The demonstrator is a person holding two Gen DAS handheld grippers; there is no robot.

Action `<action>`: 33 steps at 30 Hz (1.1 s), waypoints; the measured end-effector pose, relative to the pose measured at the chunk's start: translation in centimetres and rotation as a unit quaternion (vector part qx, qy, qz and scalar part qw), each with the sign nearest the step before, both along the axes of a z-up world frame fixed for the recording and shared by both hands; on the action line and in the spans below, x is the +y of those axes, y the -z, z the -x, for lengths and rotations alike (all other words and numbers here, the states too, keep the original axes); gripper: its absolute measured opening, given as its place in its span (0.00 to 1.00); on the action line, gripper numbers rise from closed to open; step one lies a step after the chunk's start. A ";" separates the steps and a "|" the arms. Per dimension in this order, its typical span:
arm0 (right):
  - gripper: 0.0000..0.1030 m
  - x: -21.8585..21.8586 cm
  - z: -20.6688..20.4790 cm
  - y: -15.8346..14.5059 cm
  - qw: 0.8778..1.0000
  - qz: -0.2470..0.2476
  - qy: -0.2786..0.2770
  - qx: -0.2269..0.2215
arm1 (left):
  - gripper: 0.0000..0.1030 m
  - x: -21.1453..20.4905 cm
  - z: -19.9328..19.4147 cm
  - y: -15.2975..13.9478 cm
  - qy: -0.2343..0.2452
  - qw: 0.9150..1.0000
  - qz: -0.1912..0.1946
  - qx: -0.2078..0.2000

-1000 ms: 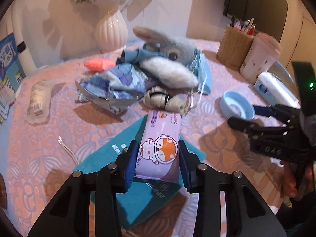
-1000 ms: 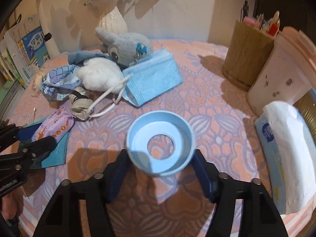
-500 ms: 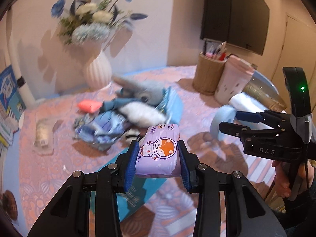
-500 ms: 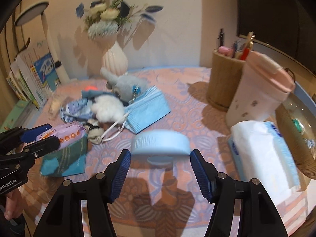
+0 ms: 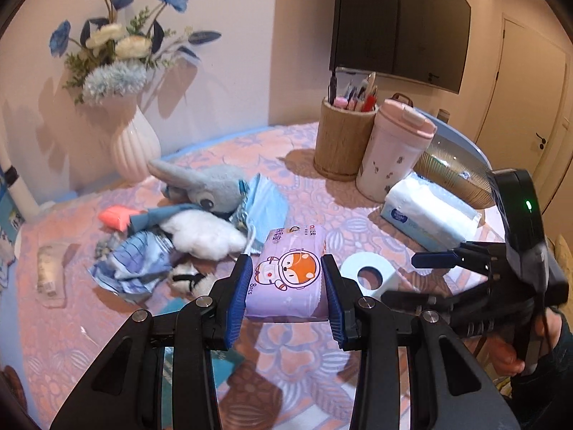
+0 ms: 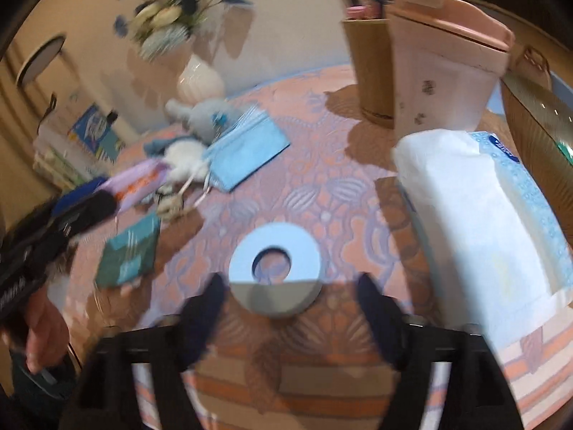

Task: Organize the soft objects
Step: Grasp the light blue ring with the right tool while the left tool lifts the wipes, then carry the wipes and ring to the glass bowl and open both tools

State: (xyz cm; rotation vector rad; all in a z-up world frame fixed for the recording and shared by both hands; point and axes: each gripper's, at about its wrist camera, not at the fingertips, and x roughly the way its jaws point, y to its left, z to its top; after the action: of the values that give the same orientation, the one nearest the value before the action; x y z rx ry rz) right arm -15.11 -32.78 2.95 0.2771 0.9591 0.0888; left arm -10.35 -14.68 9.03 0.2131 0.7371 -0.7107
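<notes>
My left gripper [image 5: 287, 279] is shut on a purple wipes pack [image 5: 288, 274] with a cartoon fox, held above the table. The same pack [image 6: 138, 181] shows blurred at the left of the right wrist view. My right gripper [image 6: 292, 295] is opening, its blue pads apart from the pale blue ring [image 6: 275, 268], which lies flat on the cloth just ahead of them. The ring [image 5: 369, 277] also shows in the left wrist view, right of the pack. A pile of soft things sits behind: a grey plush [image 5: 204, 188], white fluff [image 5: 202, 231], a blue face mask [image 5: 266, 204].
A white tissue pack [image 6: 480, 218] lies right of the ring, beside a pink cup [image 5: 395, 148] and a woven pen holder [image 5: 342, 139]. A white vase [image 5: 132, 147] stands at the back. A teal booklet [image 6: 130, 251] lies left of the ring. A hand [image 6: 46, 333] holds the left tool.
The left gripper lifted the wipes pack off the teal booklet. The right gripper raised the blue ring on edge, then let it go; it now lies flat on the cloth.
</notes>
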 end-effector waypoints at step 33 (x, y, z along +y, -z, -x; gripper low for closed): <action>0.62 -16.5 6.9 -11.1 0.953 0.081 0.265 -0.119 | 0.35 -18.9 2.3 -9.1 0.176 0.979 0.045 -0.089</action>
State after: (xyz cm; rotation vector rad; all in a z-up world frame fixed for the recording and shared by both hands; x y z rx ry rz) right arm -22.01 -49.31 14.07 0.3543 0.6223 -0.4394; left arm -12.60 -33.57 18.14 0.3234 0.4989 -1.0446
